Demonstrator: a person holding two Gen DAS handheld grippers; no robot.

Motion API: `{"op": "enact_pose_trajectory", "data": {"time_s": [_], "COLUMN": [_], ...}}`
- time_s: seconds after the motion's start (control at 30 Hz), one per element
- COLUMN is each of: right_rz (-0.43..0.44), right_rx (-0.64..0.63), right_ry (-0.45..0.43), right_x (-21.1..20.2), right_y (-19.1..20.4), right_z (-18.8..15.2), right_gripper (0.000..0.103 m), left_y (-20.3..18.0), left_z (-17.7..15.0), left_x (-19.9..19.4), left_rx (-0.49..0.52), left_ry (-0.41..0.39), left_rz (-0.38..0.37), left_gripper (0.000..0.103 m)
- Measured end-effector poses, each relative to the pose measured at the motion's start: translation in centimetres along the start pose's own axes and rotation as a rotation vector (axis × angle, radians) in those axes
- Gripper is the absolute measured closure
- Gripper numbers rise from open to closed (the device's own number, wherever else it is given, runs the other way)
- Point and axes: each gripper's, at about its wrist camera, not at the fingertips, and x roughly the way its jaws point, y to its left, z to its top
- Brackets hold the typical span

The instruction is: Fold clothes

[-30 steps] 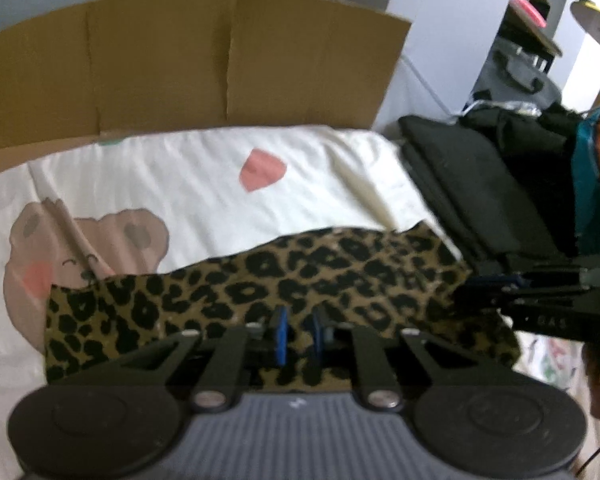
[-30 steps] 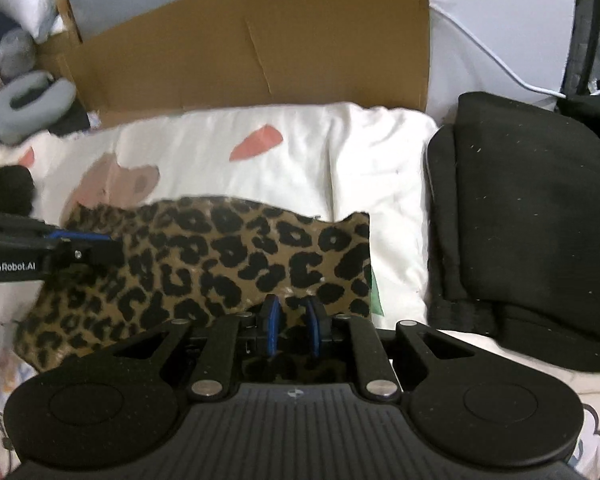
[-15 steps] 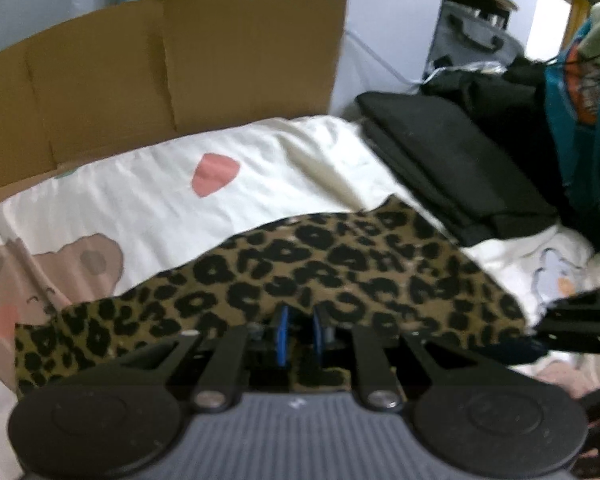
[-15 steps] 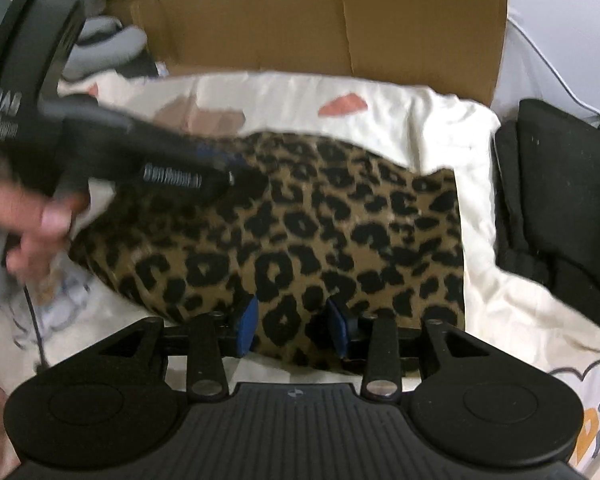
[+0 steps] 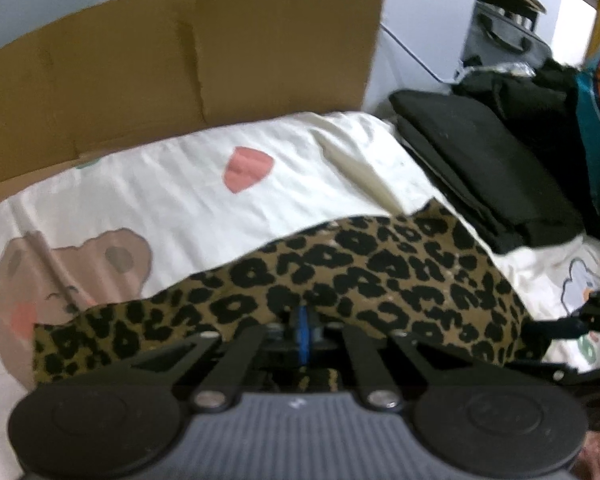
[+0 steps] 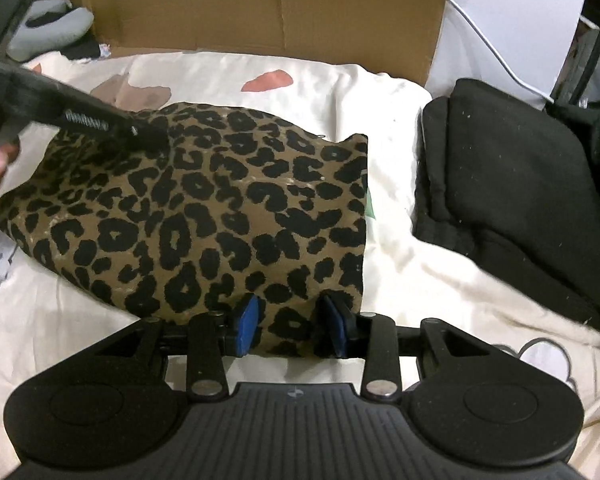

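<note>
While the spotted cloth (image 6: 204,216) lies on the white sheet (image 6: 380,92) with a bear on it, the left gripper (image 5: 303,330) has its blue pads pressed together, pinching the near edge of the cloth. The right gripper (image 6: 291,330) has its pads apart, with the cloth's edge between them. Folded black clothes (image 6: 516,208) sit just beside, and brown cardboard (image 6: 276,4) stands behind.

Garment (image 6: 204,216) lies on bedsheet (image 6: 380,128), folded pile (image 6: 512,200) right, cardboard (image 6: 280,4) behind.
</note>
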Motion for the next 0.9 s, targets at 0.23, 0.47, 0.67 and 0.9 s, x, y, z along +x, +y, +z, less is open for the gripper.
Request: {"op": "enact_pose_trajectory", "data": {"time_s": [0.23,0.47,0.67,0.9], "right_rz": [0.011,0.022,0.032,0.031], "right_rx": [0.046,0.069,0.092,0.075], "right_ry": [-0.004,-0.001,-0.002,-0.006], "right_x": [0.2,0.3,0.5,0.7], "right_y": [-0.3,-0.6,-0.8,-0.7], "right_z": [-0.1,-0.1,-0.2,-0.3], "right_gripper": [0.060,0.060,0.060,0.060], "left_y": [-0.5,-4.4,-7.3,-6.3], "left_z": [-1.2,-4.3,-7.1,-8.4], "left_x": [-4.3,-5.4,-3.9,-3.1], "left_rx": [-0.042,-0.011,0.068,0.101], "left_ry": [-0.054,-0.041,-0.002,0.006], "left_rz": [-0.100,-0.197,-0.188,-0.104], "left_gripper": [0.097,0.097,0.095,0.092]}}
